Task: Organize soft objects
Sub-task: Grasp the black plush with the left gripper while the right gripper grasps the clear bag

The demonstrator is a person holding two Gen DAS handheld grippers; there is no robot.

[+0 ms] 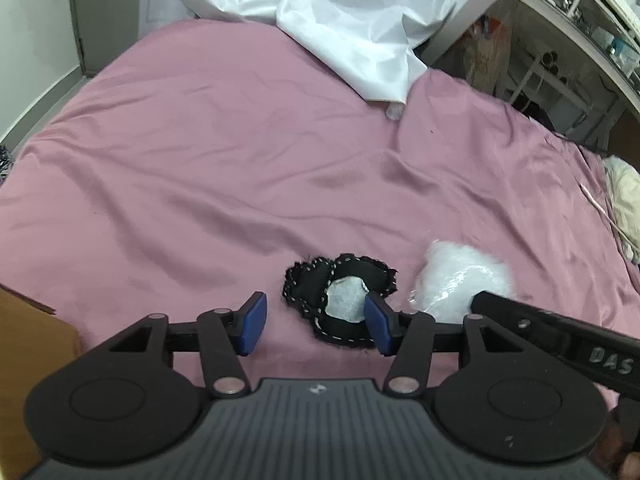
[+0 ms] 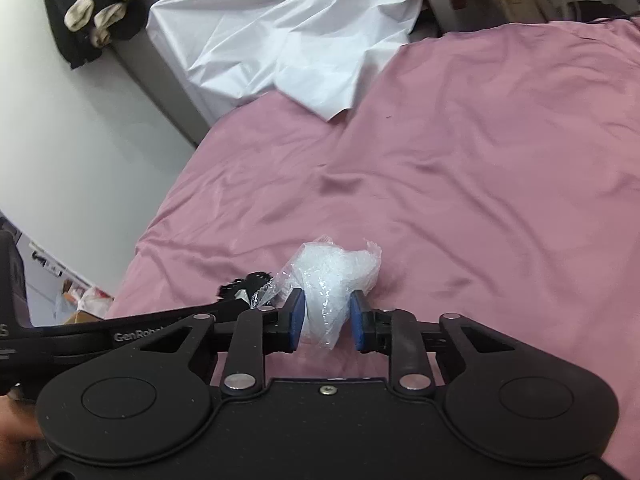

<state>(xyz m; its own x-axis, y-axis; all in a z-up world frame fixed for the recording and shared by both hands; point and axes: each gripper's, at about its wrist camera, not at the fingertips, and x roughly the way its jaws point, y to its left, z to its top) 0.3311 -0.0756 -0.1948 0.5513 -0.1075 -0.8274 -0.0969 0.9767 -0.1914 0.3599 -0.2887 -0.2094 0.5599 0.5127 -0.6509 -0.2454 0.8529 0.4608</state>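
Observation:
On the pink bedsheet (image 1: 200, 160) lies a black felt piece (image 1: 308, 284) with white stitching and a white patch of filling showing. My left gripper (image 1: 316, 322) hangs just over its near edge. The jaws are open: the right pad overlaps the felt and the left pad stands clear of it. To the right sits a clear plastic bag of white fluffy stuffing (image 1: 460, 280). In the right wrist view my right gripper (image 2: 328, 322) is shut on that bag (image 2: 332, 276), both blue pads pressing its sides. The felt piece (image 2: 244, 286) peeks out at the left.
A crumpled white sheet (image 1: 352, 20) covers the bed's far end. A cardboard box (image 1: 28, 340) stands at the near left, and a desk with shelves (image 1: 560, 40) beyond the far right corner. Cream cloth (image 1: 624, 192) lies at the right edge. Dark clothes (image 2: 92, 0) hang by the wall.

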